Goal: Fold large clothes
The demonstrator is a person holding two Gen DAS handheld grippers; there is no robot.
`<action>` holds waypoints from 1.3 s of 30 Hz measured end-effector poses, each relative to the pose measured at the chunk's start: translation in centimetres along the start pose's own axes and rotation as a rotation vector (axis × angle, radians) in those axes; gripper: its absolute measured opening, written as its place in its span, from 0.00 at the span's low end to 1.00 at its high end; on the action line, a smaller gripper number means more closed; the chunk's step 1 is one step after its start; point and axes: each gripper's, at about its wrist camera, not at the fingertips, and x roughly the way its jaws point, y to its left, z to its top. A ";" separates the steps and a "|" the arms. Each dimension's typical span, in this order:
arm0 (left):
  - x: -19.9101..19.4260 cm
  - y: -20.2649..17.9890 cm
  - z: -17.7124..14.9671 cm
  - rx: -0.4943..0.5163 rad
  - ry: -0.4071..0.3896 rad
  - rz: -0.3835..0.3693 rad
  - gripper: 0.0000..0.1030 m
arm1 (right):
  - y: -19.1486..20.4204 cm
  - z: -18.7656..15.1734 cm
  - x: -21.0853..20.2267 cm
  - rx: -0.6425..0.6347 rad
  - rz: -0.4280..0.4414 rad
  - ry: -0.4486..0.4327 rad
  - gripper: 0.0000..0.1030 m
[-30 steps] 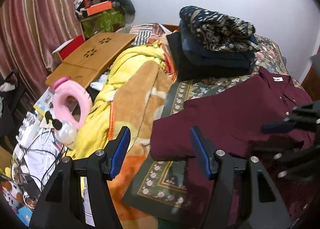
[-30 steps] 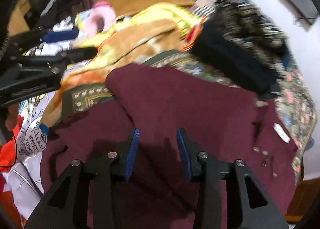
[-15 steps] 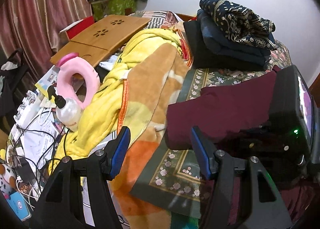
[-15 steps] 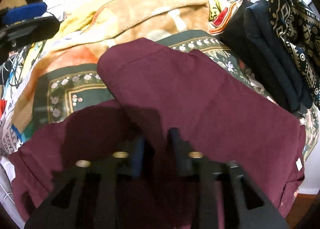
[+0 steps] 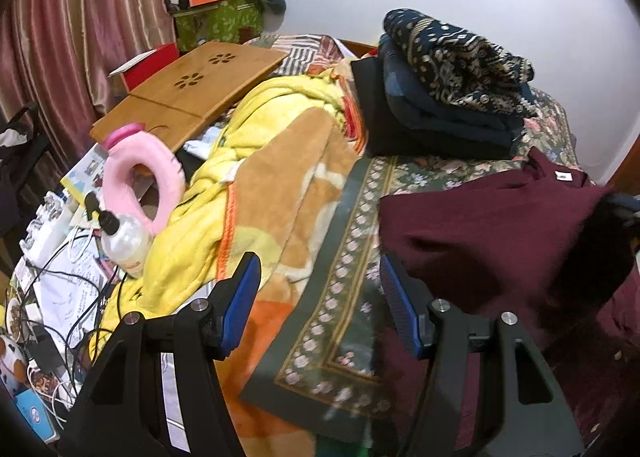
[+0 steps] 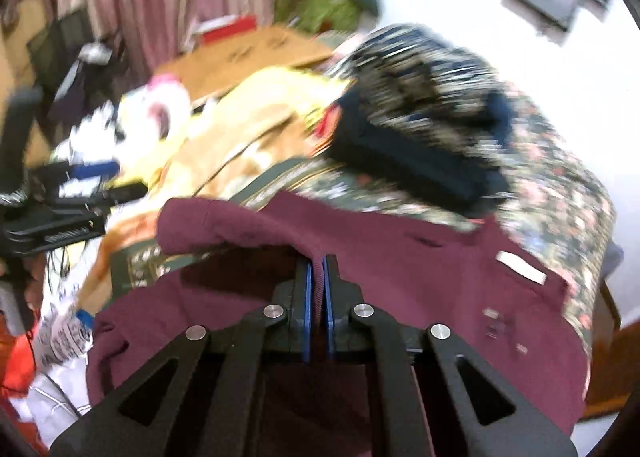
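Note:
A maroon shirt lies on the floral bedspread, with a white neck label at its far end. My right gripper is shut on a fold of the maroon shirt and lifts it, so the sleeve hangs over to the left. My left gripper is open and empty, above the bedspread just left of the shirt. The right gripper's body shows dark at the right edge of the left wrist view. The right wrist view is blurred.
A stack of folded dark clothes sits at the back of the bed. A yellow and tan blanket lies left. A wooden lap table, a pink ring cushion, a bottle and cables crowd the far left.
My right gripper has gone down onto the shirt, shut on a fold and lifted it. My left gripper stayed open and drifted left of the shirt.

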 end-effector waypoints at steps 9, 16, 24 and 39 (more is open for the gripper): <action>-0.5 -5.8 1.2 0.095 -0.014 -0.055 0.59 | -11.9 -8.3 -7.6 0.454 -0.087 -0.103 0.05; -0.3 -11.8 0.7 0.211 0.011 -0.113 0.59 | -16.1 -16.1 -6.0 0.688 -0.146 0.005 0.05; 0.5 -17.1 -0.3 0.349 0.037 -0.144 0.59 | -17.6 -16.5 -8.1 0.688 -0.148 -0.019 0.14; 1.4 -19.2 1.0 0.368 0.021 -0.196 0.59 | -26.1 -12.5 -0.2 0.786 -0.100 0.078 0.52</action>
